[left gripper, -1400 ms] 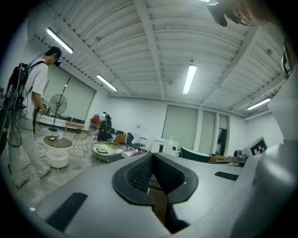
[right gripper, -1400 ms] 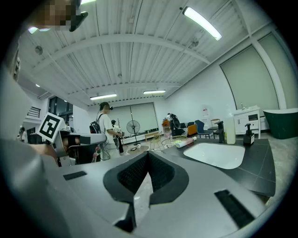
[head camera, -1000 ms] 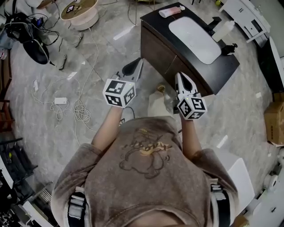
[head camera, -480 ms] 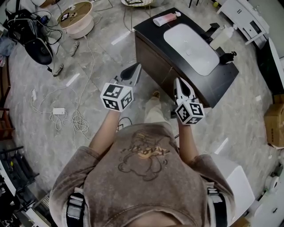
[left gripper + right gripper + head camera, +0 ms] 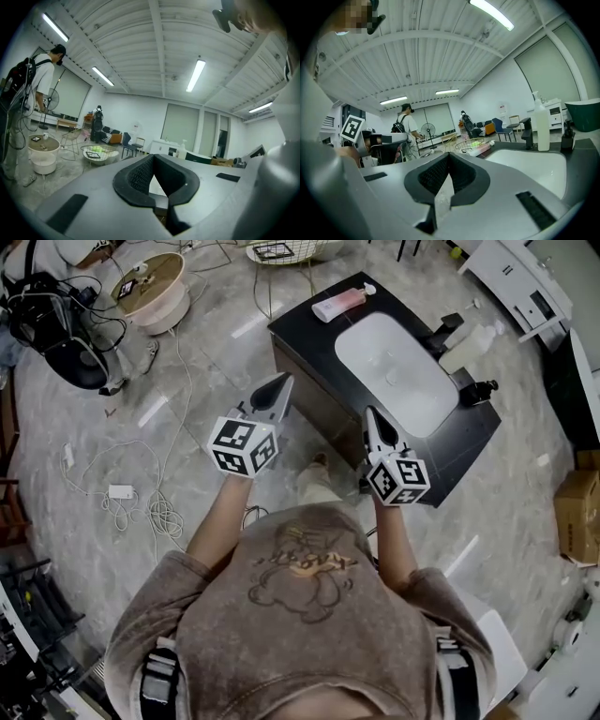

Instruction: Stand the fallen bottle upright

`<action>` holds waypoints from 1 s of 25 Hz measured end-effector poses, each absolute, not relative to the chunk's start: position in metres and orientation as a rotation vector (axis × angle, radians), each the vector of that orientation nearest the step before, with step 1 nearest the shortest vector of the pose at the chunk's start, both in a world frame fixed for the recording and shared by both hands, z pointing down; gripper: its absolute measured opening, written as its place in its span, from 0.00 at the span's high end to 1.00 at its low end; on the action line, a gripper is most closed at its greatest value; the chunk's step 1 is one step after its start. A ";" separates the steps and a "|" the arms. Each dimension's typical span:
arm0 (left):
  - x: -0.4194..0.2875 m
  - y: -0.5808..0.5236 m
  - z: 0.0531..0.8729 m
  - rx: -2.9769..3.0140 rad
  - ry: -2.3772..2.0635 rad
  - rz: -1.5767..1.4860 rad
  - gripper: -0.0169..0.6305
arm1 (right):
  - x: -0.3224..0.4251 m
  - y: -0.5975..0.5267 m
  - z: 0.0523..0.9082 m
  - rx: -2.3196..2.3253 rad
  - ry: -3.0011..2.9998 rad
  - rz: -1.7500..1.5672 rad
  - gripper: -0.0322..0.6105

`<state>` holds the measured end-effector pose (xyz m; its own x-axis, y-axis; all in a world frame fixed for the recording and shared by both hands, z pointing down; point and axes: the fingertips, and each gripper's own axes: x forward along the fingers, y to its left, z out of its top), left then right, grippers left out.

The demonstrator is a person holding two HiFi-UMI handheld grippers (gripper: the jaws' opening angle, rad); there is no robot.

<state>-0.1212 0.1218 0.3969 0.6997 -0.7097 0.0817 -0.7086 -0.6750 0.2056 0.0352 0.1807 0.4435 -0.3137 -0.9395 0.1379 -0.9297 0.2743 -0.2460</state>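
Left claw [image 5: 283, 380] and right claw [image 5: 369, 412], the 2 pinched closed and empty, probably since the pink bottle [image 5: 337, 304] lies flat well beyond them, at the far corner of the worktop [image 5: 309, 334].

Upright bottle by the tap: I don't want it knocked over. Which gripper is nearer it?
Right. The right gripper is at the counter's near edge, across the sink from the bottle; the left gripper is off the counter's left corner, farther away.
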 end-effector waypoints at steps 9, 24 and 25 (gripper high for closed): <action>-0.076 0.033 0.389 2.678 -1.140 0.021 0.95 | 0.072 0.095 0.436 -1.779 2.518 -0.471 0.95; -0.020 -0.062 0.382 2.690 -1.164 0.037 0.95 | 0.119 -0.002 0.435 -1.717 2.532 -0.486 0.95; -0.018 -0.066 0.382 2.693 -1.161 0.038 0.95 | 0.121 -0.005 0.436 -1.721 2.530 -0.490 0.95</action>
